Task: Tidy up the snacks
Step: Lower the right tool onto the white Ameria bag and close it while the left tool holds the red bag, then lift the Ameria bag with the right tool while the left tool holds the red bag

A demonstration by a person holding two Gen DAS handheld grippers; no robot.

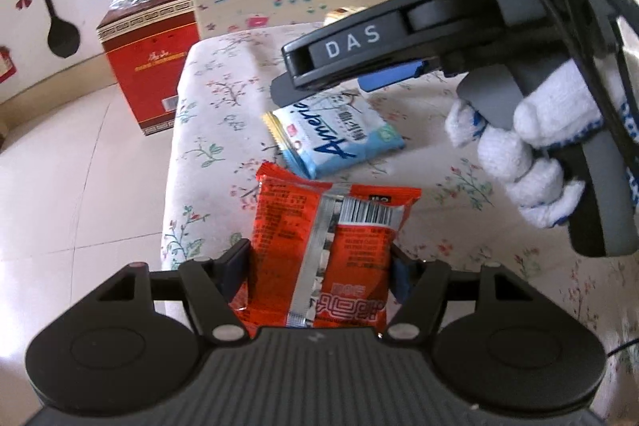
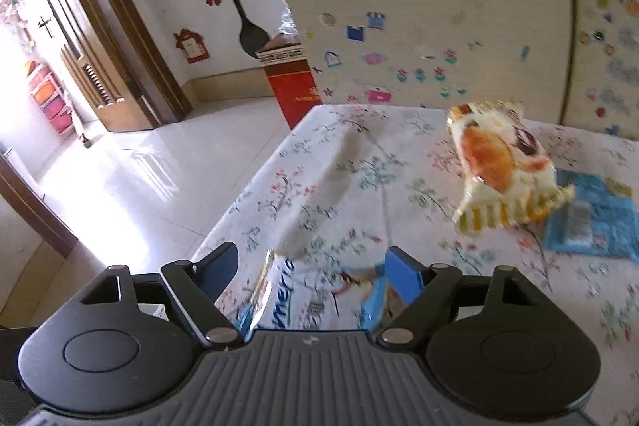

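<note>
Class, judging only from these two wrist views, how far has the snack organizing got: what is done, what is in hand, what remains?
Done: nothing looks grouped yet. In hand: the left hand-held gripper is shut on the red snack packet; the right hand-held gripper straddles the light-blue packet, open. Left: the bread packet and blue packet lie loose on the floral tablecloth.

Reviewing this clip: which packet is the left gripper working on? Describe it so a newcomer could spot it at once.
Start at the floral tablecloth on the table. At its near edge, the left gripper has its fingers on either side of an orange-red snack packet. Unlike the pale blue packet just beyond it, it lies back side up, showing a silver seam and a barcode.
</note>
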